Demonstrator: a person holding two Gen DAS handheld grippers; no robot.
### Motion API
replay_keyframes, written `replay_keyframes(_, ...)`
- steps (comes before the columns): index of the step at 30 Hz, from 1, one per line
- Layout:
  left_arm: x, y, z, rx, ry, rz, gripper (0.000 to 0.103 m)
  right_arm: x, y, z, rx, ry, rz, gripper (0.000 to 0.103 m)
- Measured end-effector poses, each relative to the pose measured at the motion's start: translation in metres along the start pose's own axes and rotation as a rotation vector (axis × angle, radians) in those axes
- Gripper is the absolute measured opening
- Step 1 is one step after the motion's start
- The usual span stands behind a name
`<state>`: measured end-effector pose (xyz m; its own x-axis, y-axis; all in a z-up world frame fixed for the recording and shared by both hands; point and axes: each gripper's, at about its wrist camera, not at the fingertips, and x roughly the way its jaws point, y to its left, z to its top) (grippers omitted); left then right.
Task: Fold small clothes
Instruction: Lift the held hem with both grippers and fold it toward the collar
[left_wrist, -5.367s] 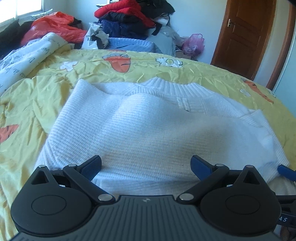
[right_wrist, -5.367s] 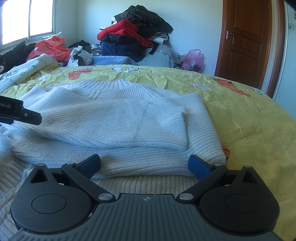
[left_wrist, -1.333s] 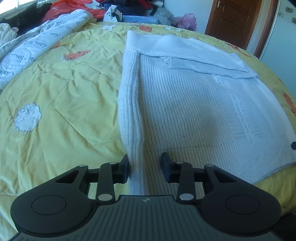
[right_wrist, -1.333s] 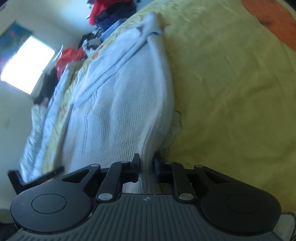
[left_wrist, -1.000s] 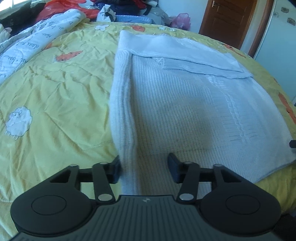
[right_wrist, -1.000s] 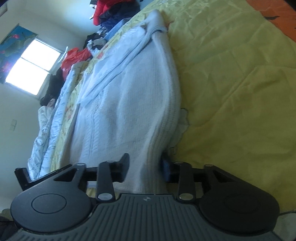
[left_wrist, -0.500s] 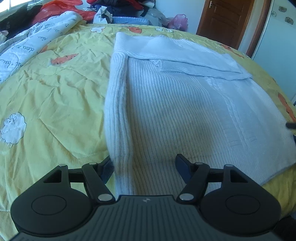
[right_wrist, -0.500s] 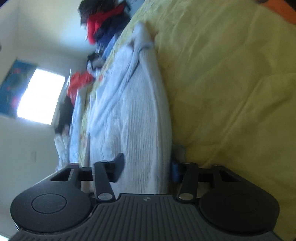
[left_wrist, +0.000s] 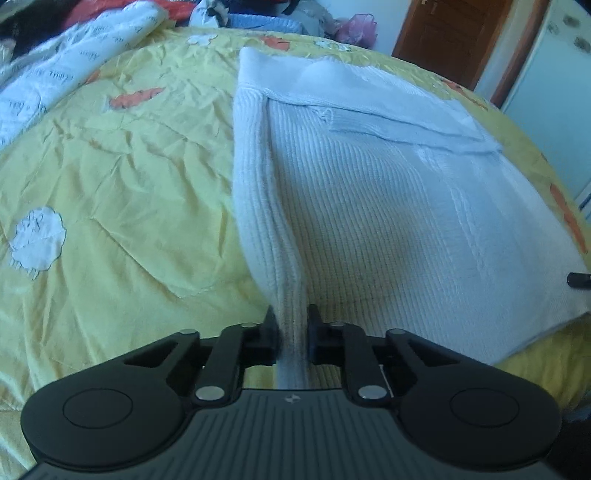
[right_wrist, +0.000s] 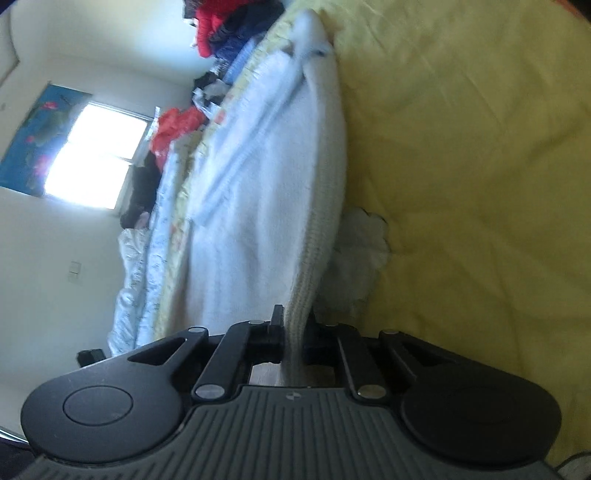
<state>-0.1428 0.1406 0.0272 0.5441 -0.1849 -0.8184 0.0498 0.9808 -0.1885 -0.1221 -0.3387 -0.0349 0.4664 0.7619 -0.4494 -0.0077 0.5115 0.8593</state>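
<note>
A white ribbed knit sweater (left_wrist: 369, 192) lies lengthwise on the yellow bedspread (left_wrist: 122, 177), its sleeves folded across the far end. My left gripper (left_wrist: 291, 325) is shut on the sweater's near left corner, pinching the folded edge. My right gripper (right_wrist: 293, 325) is rolled on its side and shut on the sweater's (right_wrist: 280, 177) near right corner. A tip of the right gripper (left_wrist: 578, 279) shows at the right edge of the left wrist view.
A white printed quilt (left_wrist: 66, 74) lies along the bed's left side. A heap of red and dark clothes (right_wrist: 221, 26) sits past the far end. A brown door (left_wrist: 454, 33) and a bright window (right_wrist: 92, 155) stand beyond the bed.
Both grippers opened about a second ago, and have now closed again on the sweater's near corners. The right gripper stays rolled sideways.
</note>
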Motion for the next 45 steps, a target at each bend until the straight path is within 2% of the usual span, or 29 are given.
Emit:
replay_keyframes(2, -0.005, 0.010, 0.007, -0.052, -0.009, -0.035, 0.011, -0.008, 0.005, 0.009, -0.014, -0.023, 0.034, 0.011)
replay_keyframes(8, -0.031, 0.037, 0.056, -0.165, -0.153, -0.146, 0.011, -0.021, 0.035, 0.052, -0.082, -0.124, 0.175, 0.012)
replay_keyframes(10, -0.031, 0.036, 0.082, -0.155, -0.192, -0.153, 0.011, -0.010, 0.046, 0.074, -0.091, -0.159, 0.218, 0.012)
replay_keyframes(14, -0.022, 0.029, 0.135, -0.133, -0.259, -0.183, 0.010, 0.007, 0.059, 0.125, -0.124, -0.211, 0.245, 0.012)
replay_keyframes(19, 0.022, 0.018, 0.212, -0.101, -0.313, -0.149, 0.010, 0.044, 0.059, 0.202, -0.078, -0.289, 0.259, 0.012)
replay_keyframes(22, 0.064, 0.019, 0.258, -0.106, -0.316, -0.101, 0.010, 0.073, 0.048, 0.252, -0.033, -0.333, 0.222, 0.012)
replay_keyframes(24, 0.096, 0.022, 0.287, -0.128, -0.314, -0.052, 0.010, 0.097, 0.039, 0.279, -0.014, -0.345, 0.163, 0.012)
replay_keyframes(26, 0.131, 0.033, 0.305, -0.202, -0.275, -0.025, 0.012, 0.127, 0.021, 0.303, 0.051, -0.349, 0.082, 0.019)
replay_keyframes(28, 0.155, 0.046, 0.317, -0.293, -0.229, -0.053, 0.014, 0.147, 0.005, 0.317, 0.140, -0.342, -0.017, 0.041)
replay_keyframes(29, 0.158, 0.051, 0.317, -0.340, -0.226, -0.081, 0.017, 0.151, 0.003, 0.319, 0.158, -0.339, -0.032, 0.042)
replay_keyframes(30, 0.158, 0.058, 0.317, -0.398, -0.227, -0.129, 0.019, 0.151, 0.003, 0.318, 0.155, -0.337, -0.006, 0.044)
replay_keyframes(32, 0.147, 0.066, 0.312, -0.446, -0.268, -0.217, 0.038, 0.143, 0.011, 0.311, 0.108, -0.352, 0.042, 0.047)
replay_keyframes(33, 0.138, 0.068, 0.307, -0.447, -0.301, -0.238, 0.045, 0.137, 0.016, 0.305, 0.072, -0.361, 0.052, 0.051)
replay_keyframes(34, 0.127, 0.068, 0.301, -0.442, -0.344, -0.225, 0.065, 0.131, 0.020, 0.297, 0.047, -0.362, 0.055, 0.051)
replay_keyframes(35, 0.114, 0.067, 0.290, -0.433, -0.392, -0.167, 0.082, 0.125, 0.022, 0.290, 0.030, -0.359, 0.050, 0.051)
replay_keyframes(36, 0.104, 0.063, 0.278, -0.419, -0.430, -0.106, 0.085, 0.116, 0.025, 0.279, 0.009, -0.355, 0.040, 0.051)
replay_keyframes(38, 0.092, 0.060, 0.253, -0.397, -0.448, -0.058, 0.085, 0.100, 0.027, 0.253, -0.030, -0.359, 0.007, 0.052)
replay_keyframes(43, 0.085, 0.057, 0.165, -0.460, -0.368, -0.106, 0.085, 0.063, 0.005, 0.178, 0.003, -0.367, -0.039, 0.056)
replay_keyframes(45, 0.088, 0.055, 0.144, -0.496, -0.339, -0.139, 0.085, 0.054, -0.006, 0.153, 0.045, -0.372, -0.056, 0.057)
